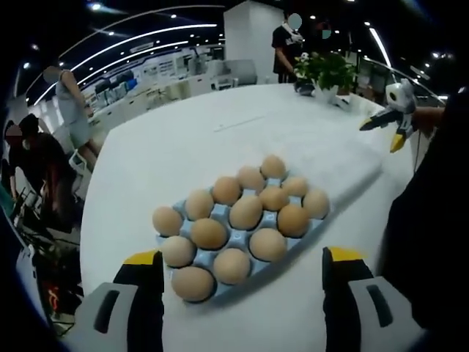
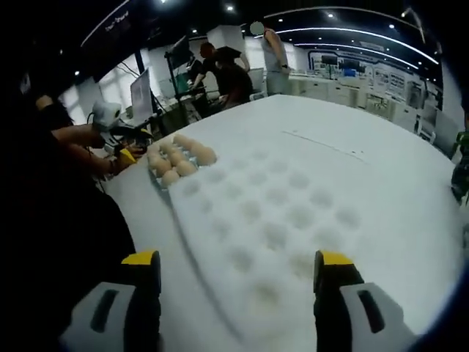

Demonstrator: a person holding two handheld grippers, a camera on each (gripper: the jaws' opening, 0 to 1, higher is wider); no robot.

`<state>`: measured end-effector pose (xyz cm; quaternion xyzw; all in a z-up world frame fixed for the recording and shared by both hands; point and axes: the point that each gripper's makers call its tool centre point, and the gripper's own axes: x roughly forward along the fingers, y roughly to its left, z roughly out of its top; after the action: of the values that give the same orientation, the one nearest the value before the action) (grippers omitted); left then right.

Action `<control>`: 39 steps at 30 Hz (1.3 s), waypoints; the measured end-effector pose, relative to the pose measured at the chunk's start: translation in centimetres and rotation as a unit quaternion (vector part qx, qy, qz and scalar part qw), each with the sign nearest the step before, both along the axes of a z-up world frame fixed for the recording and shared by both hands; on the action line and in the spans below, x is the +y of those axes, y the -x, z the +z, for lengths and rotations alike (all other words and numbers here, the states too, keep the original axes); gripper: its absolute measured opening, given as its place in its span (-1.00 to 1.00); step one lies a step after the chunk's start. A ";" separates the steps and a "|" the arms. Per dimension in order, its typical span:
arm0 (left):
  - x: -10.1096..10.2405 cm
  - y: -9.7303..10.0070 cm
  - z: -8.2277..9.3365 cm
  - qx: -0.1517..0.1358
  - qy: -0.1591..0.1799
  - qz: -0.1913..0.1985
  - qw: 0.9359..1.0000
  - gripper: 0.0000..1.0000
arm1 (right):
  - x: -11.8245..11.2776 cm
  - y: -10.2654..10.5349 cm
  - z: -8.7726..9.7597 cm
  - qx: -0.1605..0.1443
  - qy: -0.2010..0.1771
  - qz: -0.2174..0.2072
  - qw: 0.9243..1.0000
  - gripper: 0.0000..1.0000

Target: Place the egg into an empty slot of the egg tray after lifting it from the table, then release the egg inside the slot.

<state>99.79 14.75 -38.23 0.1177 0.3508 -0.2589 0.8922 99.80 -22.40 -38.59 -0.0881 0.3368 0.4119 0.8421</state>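
A light blue egg tray lies on the white table just ahead of my left gripper, whose jaws stand wide open with nothing between them. Several brown eggs sit in the tray, and each slot I can see holds one. In the right gripper view the same tray with its eggs is small at the far left, with the left gripper beside it in a hand. My right gripper hangs open and empty over a white dimpled foam pad. It also appears far right.
The foam pad lies beside the tray on the round white table. A potted plant stands at the table's far edge. People stand and sit around the desks beyond. A dark sleeve fills the right side.
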 end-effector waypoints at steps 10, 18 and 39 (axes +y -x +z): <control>-0.5 2.0 -0.1 0.028 0.006 0.012 1.000 1.00 | -0.2 0.9 0.3 0.009 0.022 -0.008 1.000 1.00; -0.9 3.0 -0.6 0.047 0.013 0.029 0.998 1.00 | -0.2 1.3 -0.8 0.008 0.066 0.013 0.998 1.00; -0.7 3.3 0.0 0.023 0.032 0.048 0.998 1.00 | 0.1 1.4 -1.1 -0.012 0.107 0.039 0.993 0.98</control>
<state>96.45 14.08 -38.20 0.0661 0.3684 -0.2295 0.8985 98.42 -22.31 -39.67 -0.1958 0.3653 0.4051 0.8150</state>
